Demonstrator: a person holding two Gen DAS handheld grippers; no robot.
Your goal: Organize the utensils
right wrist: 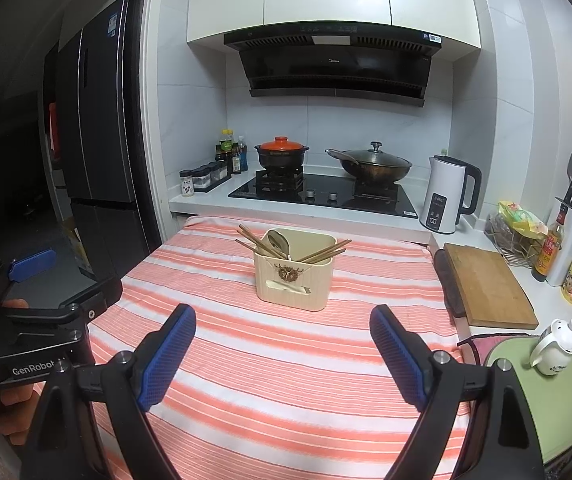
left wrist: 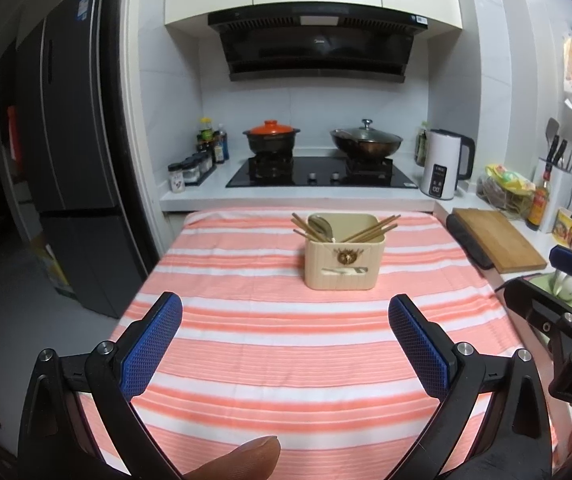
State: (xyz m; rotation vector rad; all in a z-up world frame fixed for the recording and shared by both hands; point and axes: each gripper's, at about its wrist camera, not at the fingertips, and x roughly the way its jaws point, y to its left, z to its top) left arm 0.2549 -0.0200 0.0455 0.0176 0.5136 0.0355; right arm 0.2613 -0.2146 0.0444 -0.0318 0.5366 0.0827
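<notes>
lettering reading "genrobot" shows in white on the black body of the left gripper [right wrist: 30, 264] as seen from the right wrist; the kettle [right wrist: 448, 196] has a lit panel whose digits are too small to read, and the range hood [right wrist: 338, 64] carries a small logo that cannot be made out. a cream utensil holder [left wrist: 344, 254] stands upright on the far half of the table, well ahead of both tools. it holds wooden chopsticks [left wrist: 374, 230] fanning out to both sides and a metal spoon [left wrist: 321, 227] leaning bowl-up. the left gripper's jaws are spread wide with nothing between them, and the right gripper [right wrist: 282, 354] is likewise spread wide and holds nothing. a pink and white striped cloth [left wrist: 270, 340] covers the table. behind it sit a stove [left wrist: 322, 172] with an orange-lidded pot [left wrist: 272, 138] and a lidded wok [left wrist: 366, 142], and a dark fridge [left wrist: 70, 152] to the left.
</notes>
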